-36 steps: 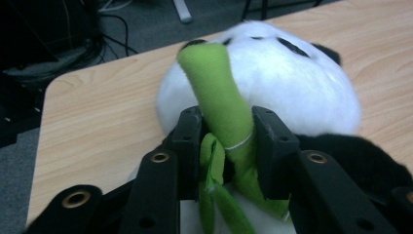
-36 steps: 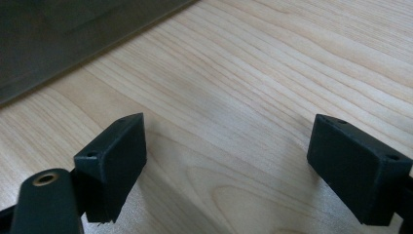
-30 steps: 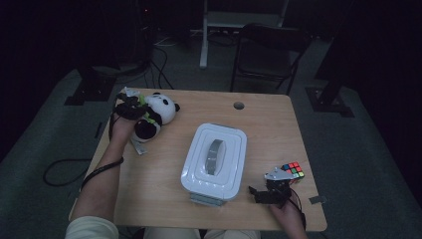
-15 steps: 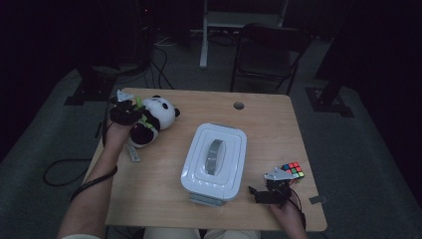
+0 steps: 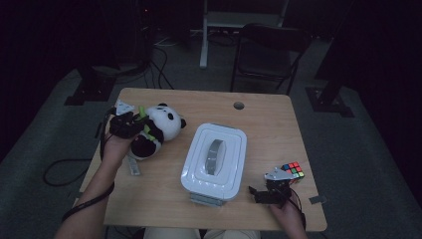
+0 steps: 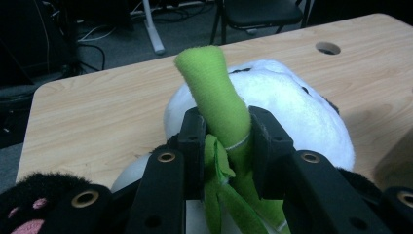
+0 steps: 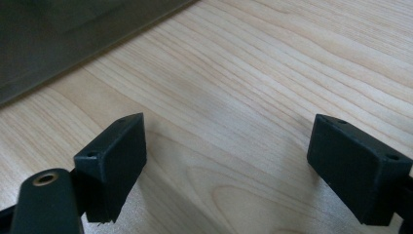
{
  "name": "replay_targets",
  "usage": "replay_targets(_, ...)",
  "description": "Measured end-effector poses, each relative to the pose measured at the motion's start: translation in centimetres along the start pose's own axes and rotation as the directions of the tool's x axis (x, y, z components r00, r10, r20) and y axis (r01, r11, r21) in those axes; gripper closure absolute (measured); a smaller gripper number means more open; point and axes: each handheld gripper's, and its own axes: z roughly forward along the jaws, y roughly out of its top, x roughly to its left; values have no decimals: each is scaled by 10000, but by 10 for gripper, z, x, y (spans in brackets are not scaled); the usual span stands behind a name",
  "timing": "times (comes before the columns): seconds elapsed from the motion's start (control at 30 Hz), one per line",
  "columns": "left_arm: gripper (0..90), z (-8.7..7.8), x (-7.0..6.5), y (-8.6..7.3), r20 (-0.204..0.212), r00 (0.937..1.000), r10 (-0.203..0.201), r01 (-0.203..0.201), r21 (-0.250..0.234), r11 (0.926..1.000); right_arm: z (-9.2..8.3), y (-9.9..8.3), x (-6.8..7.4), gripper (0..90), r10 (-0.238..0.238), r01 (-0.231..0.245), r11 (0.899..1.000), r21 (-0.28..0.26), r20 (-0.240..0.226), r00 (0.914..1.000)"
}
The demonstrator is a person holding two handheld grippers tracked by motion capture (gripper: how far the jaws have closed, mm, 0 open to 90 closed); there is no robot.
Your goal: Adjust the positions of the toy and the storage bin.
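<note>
- The left gripper point(image 5: 130, 124) sits at the left middle of the high view, held in the person's left hand point(image 5: 113, 147), whose forearm comes up from the bottom left corner.
- In the left gripper view its two black jaws are clamped narrow on the green stalk point(image 6: 217, 109) of the panda toy point(image 6: 287, 105), one pad pressing each side of the stalk.
- The green stalk stands up between the pads at the centre of that view, leaning a little to the left, with green leaves hanging below the grip.
- The panda toy point(image 5: 157, 130) lies at the left middle of the high view, on the left part of the wooden table point(image 5: 263, 124), its white head toward the frame's centre and its black body toward the hand.
- A black paw with pink pads point(image 6: 34, 214) shows in the bottom left corner of the left gripper view.
- The white lidded box point(image 5: 215, 162) lies at the centre of the high view, just right of the panda and apart from it.
- The right gripper point(image 5: 271, 190) rests at the lower right of the high view, low on the table, held in the right hand point(image 5: 286, 214).
- In the right gripper view its jaws stand wide apart over bare wood, with nothing between them.
- The colour cube point(image 5: 293, 170) lies just above and right of the right gripper in the high view, near the table's right edge.
</note>
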Motion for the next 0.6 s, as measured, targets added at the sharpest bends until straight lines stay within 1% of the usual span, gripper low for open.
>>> replay_targets(0.07, 708, -2, -2, -2, -5, 10000, -29, 29, -43, 10000, 0, 0, 0, 141, 2, -2, 10000, 0, -1, 10000)
replay_targets(0.1, 708, -5, -5, -6, 123, 9998, -162, 163, -80, 9998, 0, 0, 0, 141, 1, -1, 10000, 0, 0, 10000)
replay_targets(0.13, 708, -7, -9, -10, 201, 9996, -191, 191, 3, 9998, 0, 0, 0, 141, -2, 2, 10000, 0, 0, 10000)
replay_targets(0.17, 708, -7, -9, -10, 201, 9996, -191, 191, 3, 9998, 0, 0, 0, 141, -2, 2, 10000, 0, 0, 10000)
replay_targets(0.2, 708, -7, -15, -15, 148, 9999, -69, 69, -26, 10000, 0, 0, 0, 141, 1, -1, 10000, -2, 0, 10000)
replay_targets(0.23, 708, -7, -15, -15, 148, 9999, -69, 69, -26, 10000, 0, 0, 0, 141, 1, -1, 10000, -2, 0, 10000)
replay_targets(0.27, 708, -6, -17, -16, 171, 9998, -58, 57, 54, 10000, 0, 0, 0, 141, 1, -1, 10000, 1, 1, 10000)
replay_targets(0.33, 707, -4, -20, -22, 183, 9993, -337, 336, 43, 9994, 0, 0, 0, 141, 0, 0, 10000, 2, 0, 10000)
replay_targets(0.4, 706, 1, -26, -30, 418, 9983, -398, 394, 100, 9992, 0, 0, 0, 140, 1, -1, 10000, -1, 0, 10000)
replay_targets(0.43, 705, 1, -26, -30, 418, 9983, -398, 394, 100, 9992, 0, 0, 0, 140, 1, -1, 10000, 0, 0, 10000)
replay_targets(0.5, 704, 5, -30, -36, 497, 9978, -444, 437, 151, 9989, 0, 0, 0, 141, 38, -38, 10000, -1, 35, 10000)
replay_targets(0.57, 703, 8, -34, -41, 488, 9986, -212, 198, 285, 9994, 0, 0, 0, 141, 56, -56, 10000, 1, 60, 10000)
replay_targets(0.6, 703, 9, -35, -44, 460, 9986, -259, 247, 252, 9994, 0, 0, 0, 141, 62, -62, 10000, 1, 68, 10000)
